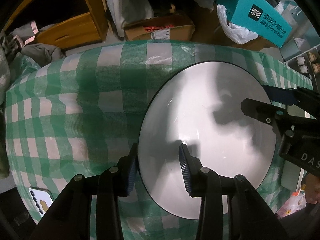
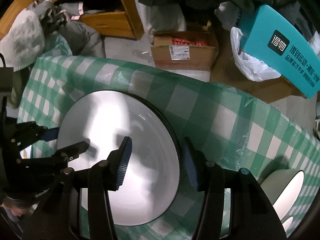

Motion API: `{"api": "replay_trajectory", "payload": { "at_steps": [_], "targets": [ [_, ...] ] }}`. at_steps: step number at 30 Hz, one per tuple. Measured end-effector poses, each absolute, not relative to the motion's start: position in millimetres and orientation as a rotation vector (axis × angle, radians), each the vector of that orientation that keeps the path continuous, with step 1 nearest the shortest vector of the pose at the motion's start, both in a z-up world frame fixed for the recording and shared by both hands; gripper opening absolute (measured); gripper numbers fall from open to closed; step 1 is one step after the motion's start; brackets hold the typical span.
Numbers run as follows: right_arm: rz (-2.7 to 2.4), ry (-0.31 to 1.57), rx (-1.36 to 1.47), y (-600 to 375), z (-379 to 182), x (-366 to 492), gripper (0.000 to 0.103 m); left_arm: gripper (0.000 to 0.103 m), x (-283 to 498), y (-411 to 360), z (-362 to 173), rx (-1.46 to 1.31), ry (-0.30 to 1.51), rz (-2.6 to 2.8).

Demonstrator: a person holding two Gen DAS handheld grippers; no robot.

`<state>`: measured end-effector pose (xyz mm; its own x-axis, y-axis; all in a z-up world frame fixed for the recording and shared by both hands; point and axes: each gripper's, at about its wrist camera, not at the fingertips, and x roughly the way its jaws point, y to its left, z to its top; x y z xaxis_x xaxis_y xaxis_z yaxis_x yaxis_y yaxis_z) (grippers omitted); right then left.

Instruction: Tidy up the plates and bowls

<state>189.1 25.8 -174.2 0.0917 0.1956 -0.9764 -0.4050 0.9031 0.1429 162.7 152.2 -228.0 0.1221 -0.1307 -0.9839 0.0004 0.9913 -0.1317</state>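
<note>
A large pale plate [image 1: 200, 100] with a dark rim lies flat on the green checked tablecloth [image 1: 70, 104]. My left gripper [image 1: 158, 166] points down over the plate's left rim. One finger is outside the rim and one is over the plate, and the jaws stand apart with the pads clear of it. My right gripper [image 2: 157, 152] straddles the opposite rim of the plate [image 2: 112, 116] the same way, open. Each gripper shows in the other's view: right gripper [image 1: 255, 97], left gripper [image 2: 72, 139]. A pale green bowl [image 2: 284, 190] with a white inside stands at the table's right end.
A phone [image 1: 40, 200] lies near the table's left corner. Beyond the far table edge are a cardboard box [image 1: 160, 30], a teal box [image 1: 260, 18], a white plastic bag [image 2: 252, 66], a wooden cabinet [image 1: 70, 30] and piled clothes [image 2: 30, 36].
</note>
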Motion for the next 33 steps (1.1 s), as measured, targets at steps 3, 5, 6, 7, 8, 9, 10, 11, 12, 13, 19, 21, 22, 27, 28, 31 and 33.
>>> {"api": "replay_trajectory", "payload": {
  "at_steps": [3, 5, 6, 7, 8, 9, 10, 11, 12, 13, 19, 21, 22, 27, 28, 31, 33],
  "targets": [
    [0.469, 1.425, -0.180, 26.7, -175.4, 186.8, 0.051, 0.043, 159.3, 153.0, -228.8, -0.107, 1.449, -0.087],
    [0.477, 1.432, -0.178, 27.6, -176.1, 184.7, 0.051, 0.043, 156.3, 153.2, -229.1, -0.096, 1.450, -0.086],
    [0.481, 1.437, -0.177, 28.2, -176.7, 183.5, 0.051, 0.043, 154.9, 153.5, -229.5, -0.094, 1.453, -0.085],
    [0.488, 1.442, -0.181, 29.2, -177.3, 182.0, 0.051, 0.043, 153.6, 154.3, -229.9, -0.096, 1.458, -0.083],
    [0.492, 1.447, -0.185, 30.3, -177.8, 181.0, 0.050, 0.043, 152.2, 154.8, -230.2, -0.098, 1.461, -0.081],
    [0.494, 1.453, -0.185, 31.4, -178.1, 179.0, 0.050, 0.043, 150.3, 155.4, -230.7, -0.096, 1.466, -0.079],
    [0.496, 1.459, -0.188, 32.7, -178.6, 176.5, 0.050, 0.043, 148.8, 155.5, -231.0, -0.096, 1.469, -0.077],
    [0.497, 1.459, -0.192, 33.6, -178.7, 174.6, 0.050, 0.043, 147.1, 155.6, -231.1, -0.096, 1.472, -0.075],
    [0.502, 1.460, -0.200, 35.1, -179.0, 171.4, 0.050, 0.043, 144.3, 155.7, -231.4, -0.096, 1.476, -0.070],
    [0.507, 1.461, -0.204, 36.3, -179.5, 168.2, 0.050, 0.043, 141.2, 156.2, -232.0, -0.095, 1.481, -0.066],
    [0.518, 1.463, -0.222, 39.7, -181.1, 155.7, 0.049, 0.044, 131.1, 157.5, -233.1, -0.083, 1.484, -0.073],
    [0.507, 1.449, -0.231, 40.0, -181.1, 154.8, 0.048, 0.044, 131.4, 158.7, -232.8, -0.092, 1.479, -0.067],
    [0.503, 1.446, -0.227, 39.7, -181.2, 154.5, 0.048, 0.044, 131.5, 158.8, -232.2, -0.088, 1.470, -0.057],
    [0.478, 1.404, -0.239, 33.0, -171.3, 152.1, 0.048, 0.044, 125.7, 167.2, -220.1, -0.060, 1.440, 0.016],
    [0.473, 1.394, -0.233, 29.9, -166.9, 151.8, 0.048, 0.044, 124.5, 168.4, -216.0, -0.064, 1.435, 0.022],
    [0.458, 1.379, -0.175, 13.5, -150.0, 151.4, 0.052, 0.045, 121.1, 166.8, -197.4, -0.070, 1.408, 0.031],
    [0.449, 1.383, -0.126, 0.3, -138.3, 150.3, 0.059, 0.047, 118.8, 160.4, -183.6, -0.101, 1.387, 0.010]
  ]
}}
